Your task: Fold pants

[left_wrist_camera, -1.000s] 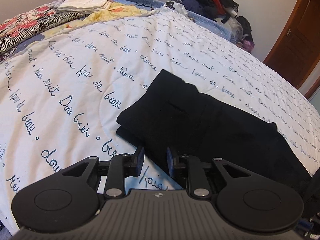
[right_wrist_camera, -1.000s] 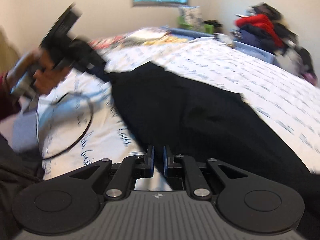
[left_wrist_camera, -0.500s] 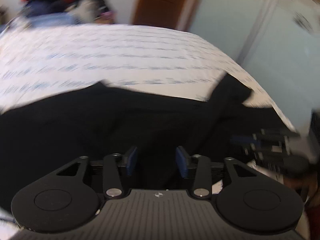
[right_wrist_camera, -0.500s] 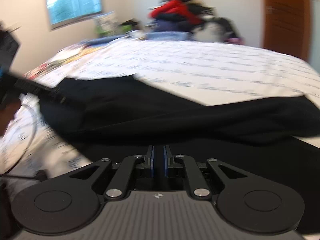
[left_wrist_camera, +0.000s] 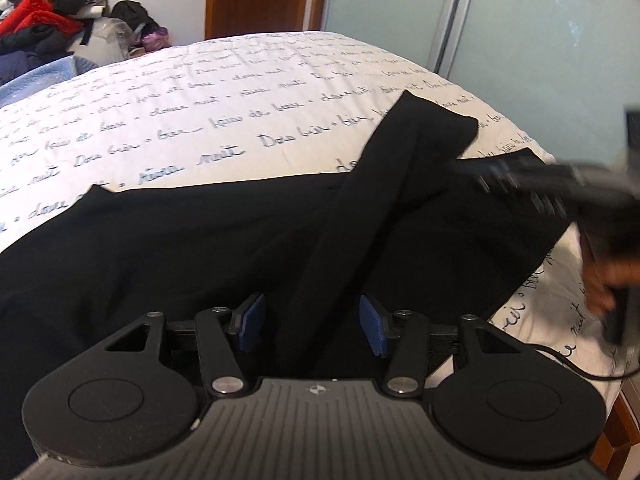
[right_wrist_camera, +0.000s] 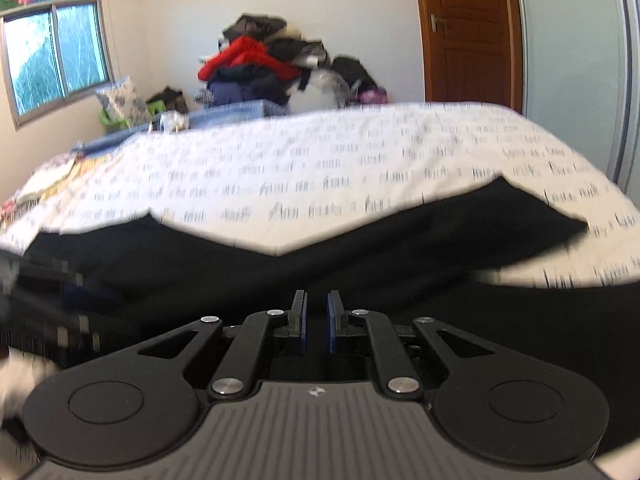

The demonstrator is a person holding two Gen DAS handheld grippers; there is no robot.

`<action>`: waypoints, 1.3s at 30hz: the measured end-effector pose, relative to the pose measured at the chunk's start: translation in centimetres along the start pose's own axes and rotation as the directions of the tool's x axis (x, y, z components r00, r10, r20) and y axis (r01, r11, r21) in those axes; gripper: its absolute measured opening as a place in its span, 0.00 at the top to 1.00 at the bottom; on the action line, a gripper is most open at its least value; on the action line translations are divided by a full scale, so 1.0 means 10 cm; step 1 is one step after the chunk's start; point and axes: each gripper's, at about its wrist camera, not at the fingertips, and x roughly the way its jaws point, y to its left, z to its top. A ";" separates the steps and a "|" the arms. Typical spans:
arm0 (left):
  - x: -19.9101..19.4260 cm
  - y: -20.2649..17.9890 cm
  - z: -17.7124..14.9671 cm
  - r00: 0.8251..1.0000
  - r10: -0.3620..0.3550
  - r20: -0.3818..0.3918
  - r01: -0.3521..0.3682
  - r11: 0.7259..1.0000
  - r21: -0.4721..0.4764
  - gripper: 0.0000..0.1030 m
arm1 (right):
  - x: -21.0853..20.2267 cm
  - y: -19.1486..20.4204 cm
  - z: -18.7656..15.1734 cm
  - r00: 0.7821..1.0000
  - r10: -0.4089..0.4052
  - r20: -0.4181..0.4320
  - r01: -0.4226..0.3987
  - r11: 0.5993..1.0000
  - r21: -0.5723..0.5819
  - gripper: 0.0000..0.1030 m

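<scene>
Black pants (left_wrist_camera: 200, 248) lie spread across a white quilt with blue script (left_wrist_camera: 240, 112). One leg (left_wrist_camera: 384, 184) lies folded diagonally over the rest, its hem near the bed's far right edge. My left gripper (left_wrist_camera: 312, 322) is open just above the pants, its blue pads on either side of that folded leg. My right gripper (right_wrist_camera: 316, 322) hovers low over the pants (right_wrist_camera: 360, 248), its jaws nearly together with a narrow gap and nothing visible between them. It also shows blurred at the right of the left wrist view (left_wrist_camera: 560, 192).
A pile of clothes (right_wrist_camera: 260, 68) stands beyond the bed's far side. A wooden door (right_wrist_camera: 464, 28) and pale sliding panels (left_wrist_camera: 540, 40) stand at the right. A black cable (left_wrist_camera: 580, 368) trails over the near right edge of the bed.
Both grippers have swung right along the pants, from the waist end to the leg end. The left gripper's jaws have opened wider. The right gripper's jaws are unchanged.
</scene>
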 end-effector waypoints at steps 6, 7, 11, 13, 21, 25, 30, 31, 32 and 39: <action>0.10 -0.11 0.01 1.000 0.021 0.016 -0.021 1.000 0.011 0.67 | 0.45 -0.30 0.43 0.995 -0.077 0.057 0.076 0.997 0.017 0.88; 0.11 -0.12 0.01 1.000 0.025 0.019 -0.025 1.000 0.006 0.71 | 0.54 -0.39 0.49 0.995 -0.090 0.045 0.088 0.996 0.027 0.83; 0.13 -0.14 -0.02 1.000 -0.002 0.028 0.002 1.000 0.000 0.84 | 0.81 -0.66 0.45 0.984 -0.153 -0.087 0.158 0.986 0.054 0.68; 0.11 -0.17 -0.05 0.999 -0.016 0.033 0.016 1.000 0.025 0.86 | 0.78 -0.70 0.35 0.982 -0.147 -0.120 0.153 0.987 0.039 0.68; 0.15 -0.28 -0.08 0.998 -0.045 0.038 0.041 0.995 0.094 0.86 | 0.56 -0.73 0.53 0.969 -0.242 -0.038 0.243 0.970 0.025 0.67; 0.18 -0.21 -0.06 0.997 -0.076 0.030 0.074 0.996 0.048 0.84 | 0.91 -1.01 0.93 0.947 -0.321 -0.029 0.322 0.940 0.116 0.47; 0.17 -0.19 -0.05 0.995 -0.090 0.034 0.089 0.995 0.036 0.82 | 1.50 -1.45 1.17 0.881 -0.436 -0.180 0.471 0.842 0.265 0.46; 0.18 -0.19 -0.05 0.995 -0.092 0.035 0.091 0.995 0.038 0.82 | 1.57 -1.51 1.19 0.873 -0.442 -0.208 0.487 0.822 0.296 0.46; 0.18 -0.19 -0.05 0.995 -0.095 0.035 0.093 0.995 0.042 0.82 | 1.64 -1.56 1.19 0.868 -0.441 -0.230 0.496 0.805 0.327 0.46; 0.21 -0.15 -0.01 0.993 -0.114 0.034 0.113 0.993 0.029 0.81 | 1.87 -1.50 1.18 0.845 -0.487 -0.221 0.529 0.822 0.211 0.73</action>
